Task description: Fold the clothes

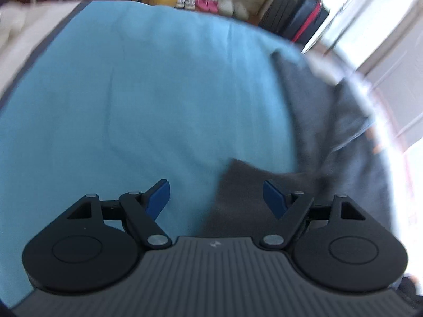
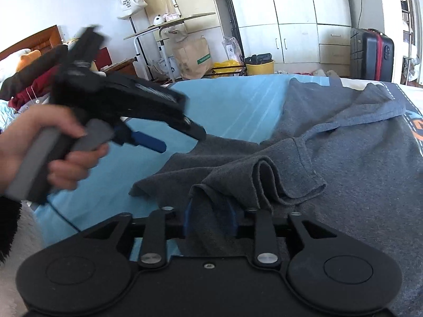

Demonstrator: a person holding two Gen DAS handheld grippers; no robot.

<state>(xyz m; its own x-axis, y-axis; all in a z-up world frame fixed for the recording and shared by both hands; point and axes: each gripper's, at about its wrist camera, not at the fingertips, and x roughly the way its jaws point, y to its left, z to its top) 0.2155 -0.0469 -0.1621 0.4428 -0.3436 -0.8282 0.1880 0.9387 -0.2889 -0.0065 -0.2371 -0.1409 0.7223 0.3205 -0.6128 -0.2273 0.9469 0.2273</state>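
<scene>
Grey shirt (image 2: 343,158) fold hides the right hand-held gripper (image 2: 210,218) fingertips; left view blurred

Left gripper (image 1: 216,198) tilted downward, blue fingers (image 1: 158,198) spread wide with nothing between them, gripped by a bare left hand (image 2: 56,153) around the grey handle (blurred in the right wrist view). Right gripper (image 2: 210,218) angled down, jaws part-way apart, cloth bunched between them.

Each wrist camera looks steeply down past its gripper, close over the bed (image 1: 132,105); both catch the grey shirt (image 2: 357,171).
</scene>
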